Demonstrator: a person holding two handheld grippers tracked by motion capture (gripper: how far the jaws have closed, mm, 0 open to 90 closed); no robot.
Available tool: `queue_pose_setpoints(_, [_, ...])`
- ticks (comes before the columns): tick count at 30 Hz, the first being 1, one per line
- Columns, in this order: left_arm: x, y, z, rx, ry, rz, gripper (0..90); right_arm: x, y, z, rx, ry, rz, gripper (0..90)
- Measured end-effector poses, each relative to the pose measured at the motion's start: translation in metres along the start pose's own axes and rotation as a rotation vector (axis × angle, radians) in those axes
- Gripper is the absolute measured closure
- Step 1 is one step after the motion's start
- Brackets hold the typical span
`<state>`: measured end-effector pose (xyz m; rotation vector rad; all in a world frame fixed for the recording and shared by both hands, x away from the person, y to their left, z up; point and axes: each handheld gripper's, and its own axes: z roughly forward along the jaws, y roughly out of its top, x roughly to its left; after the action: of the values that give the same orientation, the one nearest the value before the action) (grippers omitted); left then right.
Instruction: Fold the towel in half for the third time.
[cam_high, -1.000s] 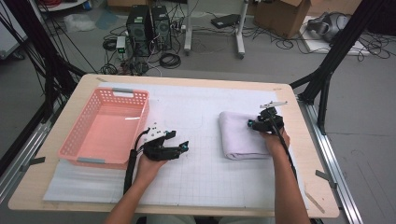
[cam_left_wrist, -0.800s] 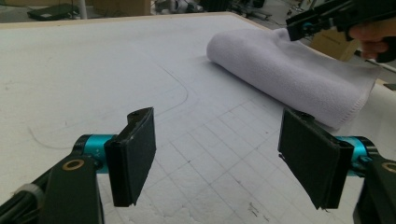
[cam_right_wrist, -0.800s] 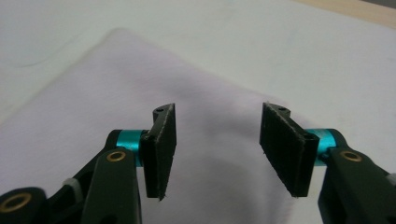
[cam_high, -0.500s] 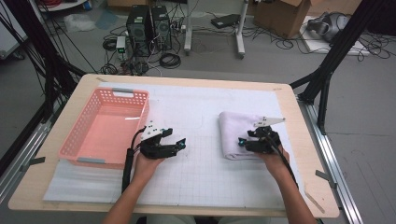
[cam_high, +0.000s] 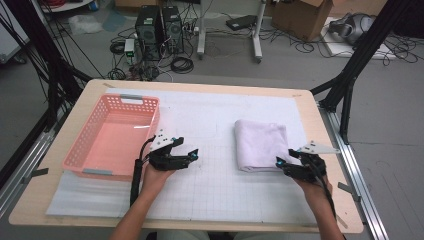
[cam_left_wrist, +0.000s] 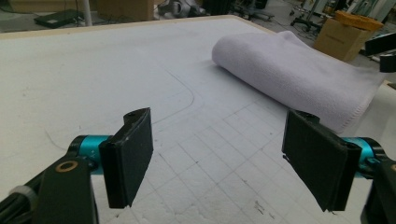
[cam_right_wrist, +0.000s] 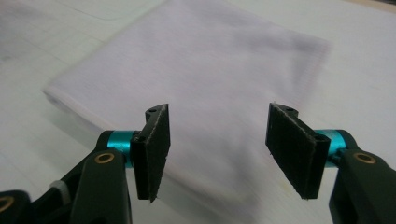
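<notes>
A folded white towel (cam_high: 261, 144) lies right of centre on the white gridded mat (cam_high: 210, 185). My right gripper (cam_high: 281, 164) hovers at the towel's near right corner and points left. In the right gripper view its jaws (cam_right_wrist: 219, 144) stand apart over the towel (cam_right_wrist: 201, 70) with nothing between them; they have just been opening. My left gripper (cam_high: 192, 156) rests mid-table beside the basket, open and empty. In the left gripper view its jaws (cam_left_wrist: 219, 149) face the towel (cam_left_wrist: 299, 77), which lies farther off.
A pink plastic basket (cam_high: 152, 122) stands at the left of the table, close to my left hand. The wooden table edge (cam_high: 330, 150) runs just right of the right gripper. Open mat stretches between the two grippers.
My right gripper has drawn back from over the towel's right side to its near right corner, and its jaws stand wider. The left gripper has kept its place.
</notes>
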<state>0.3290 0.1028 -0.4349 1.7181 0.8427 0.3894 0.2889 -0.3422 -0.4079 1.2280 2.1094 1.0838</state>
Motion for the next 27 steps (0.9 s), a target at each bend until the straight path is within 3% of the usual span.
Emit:
queue_pose_setpoints(5, [-0.001,0.000,0.000,0.005,0.011,0.014,25.1,-0.011,-0.020,-0.022,-0.017,-0.067,0.017,33.3])
queue_pose_setpoints(9, [-0.003,0.001,0.000,-0.019,0.003,0.037,25.1,-0.015,-0.028,-0.028,-0.027,-0.065,0.030,25.9])
queue_pose_setpoints(12, [-0.005,0.003,-0.001,-0.040,0.010,0.073,24.4,-0.013,-0.026,-0.031,-0.073,-0.071,0.014,19.8])
queue_pose_setpoints(16, [-0.008,0.004,-0.001,-0.027,-0.009,0.039,24.3,-0.009,-0.026,-0.035,-0.127,-0.072,-0.011,17.7])
queue_pose_setpoints(20, [-0.007,0.004,0.000,-0.024,-0.017,0.017,19.3,-0.012,-0.029,-0.040,-0.196,-0.041,0.005,17.6])
queue_pose_setpoints(27, [-0.007,0.003,0.000,-0.031,-0.029,0.006,19.1,-0.016,-0.032,-0.038,-0.201,-0.035,0.013,17.6])
